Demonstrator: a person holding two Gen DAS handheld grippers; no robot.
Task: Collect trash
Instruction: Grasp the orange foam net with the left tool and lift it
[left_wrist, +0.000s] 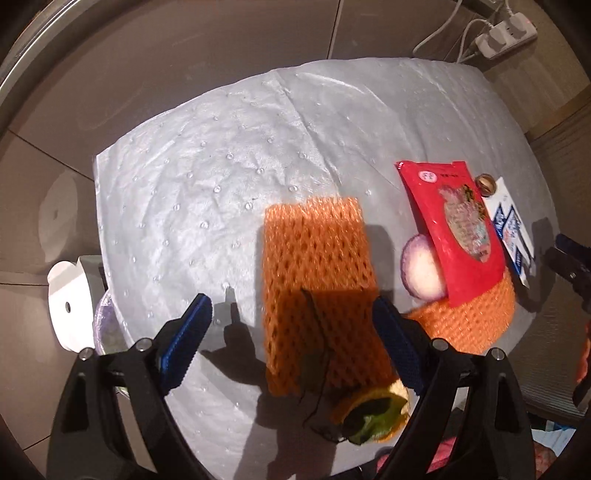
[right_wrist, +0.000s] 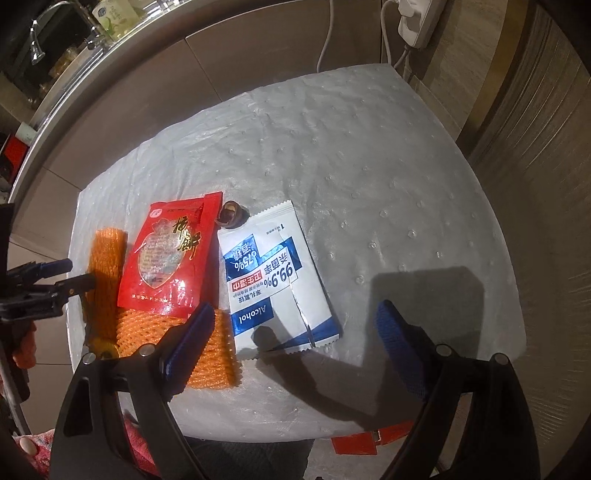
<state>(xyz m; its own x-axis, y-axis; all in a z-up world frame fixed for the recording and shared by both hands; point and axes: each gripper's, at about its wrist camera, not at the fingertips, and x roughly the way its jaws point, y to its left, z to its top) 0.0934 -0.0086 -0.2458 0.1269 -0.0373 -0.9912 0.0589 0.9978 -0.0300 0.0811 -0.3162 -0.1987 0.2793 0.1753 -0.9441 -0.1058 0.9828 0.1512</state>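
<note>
Left wrist view: the left gripper (left_wrist: 291, 317) hangs with jaws spread wide and empty above a white, dimpled sheet (left_wrist: 207, 177) covering a small table, which stands on large grey floor tiles (left_wrist: 110, 74). An orange foam net sleeve (left_wrist: 314, 266) lies on the sheet directly between the fingers; a fruit peel with a green leaf (left_wrist: 376, 413) sits at its near end. To the right lie a red snack packet (left_wrist: 454, 229), a cut onion piece (left_wrist: 421, 269) partly under it, a second orange net (left_wrist: 476, 314), and a nut shell (left_wrist: 487, 183). A power strip (left_wrist: 506, 31) rests on the floor beyond. Right wrist view: the right gripper (right_wrist: 295, 332) is likewise wide open, gripping nothing, over a torn white-and-blue alcohol wipe sachet (right_wrist: 273, 280) lying flat just right of the packet. A steel counter edge (right_wrist: 74, 96) runs far left.
</note>
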